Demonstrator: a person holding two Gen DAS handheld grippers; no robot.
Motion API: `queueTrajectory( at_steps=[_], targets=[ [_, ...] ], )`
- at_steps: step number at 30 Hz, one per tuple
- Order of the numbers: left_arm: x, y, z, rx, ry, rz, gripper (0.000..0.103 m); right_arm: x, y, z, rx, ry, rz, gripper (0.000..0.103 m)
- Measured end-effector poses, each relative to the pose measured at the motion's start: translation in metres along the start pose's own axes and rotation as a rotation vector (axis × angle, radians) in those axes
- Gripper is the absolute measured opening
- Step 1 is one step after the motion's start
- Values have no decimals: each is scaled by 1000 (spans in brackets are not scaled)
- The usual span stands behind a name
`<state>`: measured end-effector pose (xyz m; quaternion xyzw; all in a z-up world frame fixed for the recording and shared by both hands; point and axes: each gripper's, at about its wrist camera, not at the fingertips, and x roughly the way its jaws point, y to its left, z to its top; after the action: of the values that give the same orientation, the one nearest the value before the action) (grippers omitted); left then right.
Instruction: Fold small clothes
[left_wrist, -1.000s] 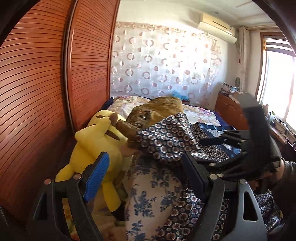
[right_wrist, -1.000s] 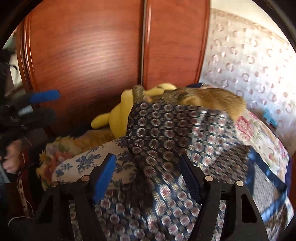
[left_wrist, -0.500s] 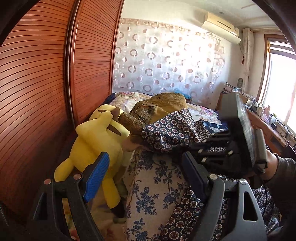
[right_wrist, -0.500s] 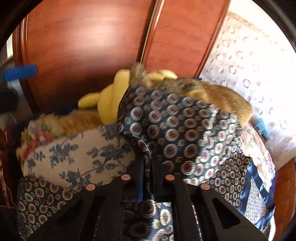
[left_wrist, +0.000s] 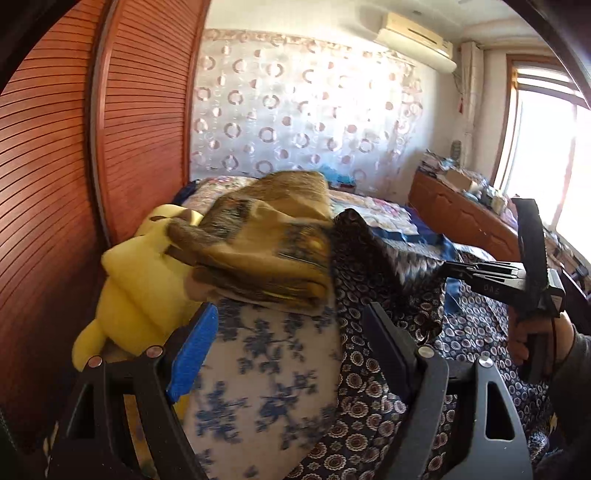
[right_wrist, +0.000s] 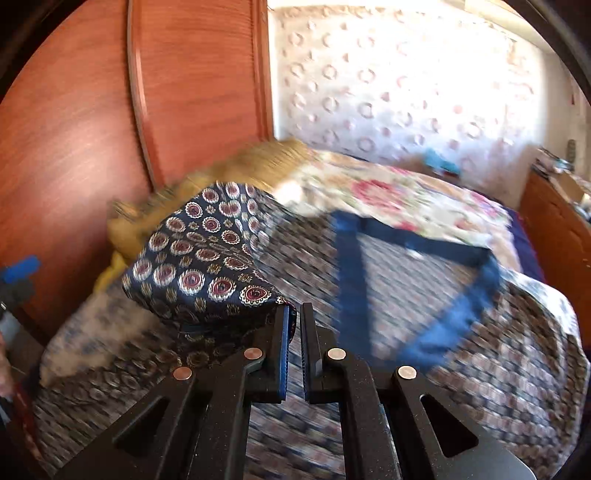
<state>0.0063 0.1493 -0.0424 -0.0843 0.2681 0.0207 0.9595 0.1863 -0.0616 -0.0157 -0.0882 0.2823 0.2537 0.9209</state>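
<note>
A dark blue garment with a medallion print (right_wrist: 210, 266) is pinched by its edge in my right gripper (right_wrist: 293, 314), which is shut on it and holds it lifted over the bed. In the left wrist view the same garment (left_wrist: 373, 266) stretches from the pile to the right gripper (left_wrist: 447, 267). My left gripper (left_wrist: 291, 332) is open and empty, over a white cloth with blue flowers (left_wrist: 266, 354).
A yellow plush toy (left_wrist: 136, 280) and a folded ochre blanket (left_wrist: 266, 236) lie by the red-brown wardrobe doors (left_wrist: 55, 184). A patterned blue quilt (right_wrist: 424, 288) covers the bed. A wooden cabinet (left_wrist: 461, 218) stands under the window at right.
My right gripper closed on the medallion garment and pulled it up and to the right, off the pile. The left gripper stayed open and shifted slightly.
</note>
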Motion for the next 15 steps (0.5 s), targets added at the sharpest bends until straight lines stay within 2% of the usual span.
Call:
queueTrajectory(
  at_steps=[1, 3, 4, 8, 11, 15],
  targets=[
    [5, -6, -1, 11, 6, -12, 81, 1, -4, -3, 3, 11, -17, 15],
    [14, -13, -1, 24, 28, -29, 81, -5, -11, -6, 12, 17, -37, 44],
    [19, -17, -3, 31, 41, -33, 81, -9, -13, -7, 15, 7, -39, 48],
    [38, -27, -11, 69, 105, -27, 81, -24, -7, -6, -1, -40, -49, 51],
    [51, -30, -16, 84, 149, -15, 81, -31, -3, -14, -36, -50, -2, 51],
    [70, -30, -24, 114, 223, 5, 81, -16, 18, -14, -95, -26, 71, 52]
  ],
)
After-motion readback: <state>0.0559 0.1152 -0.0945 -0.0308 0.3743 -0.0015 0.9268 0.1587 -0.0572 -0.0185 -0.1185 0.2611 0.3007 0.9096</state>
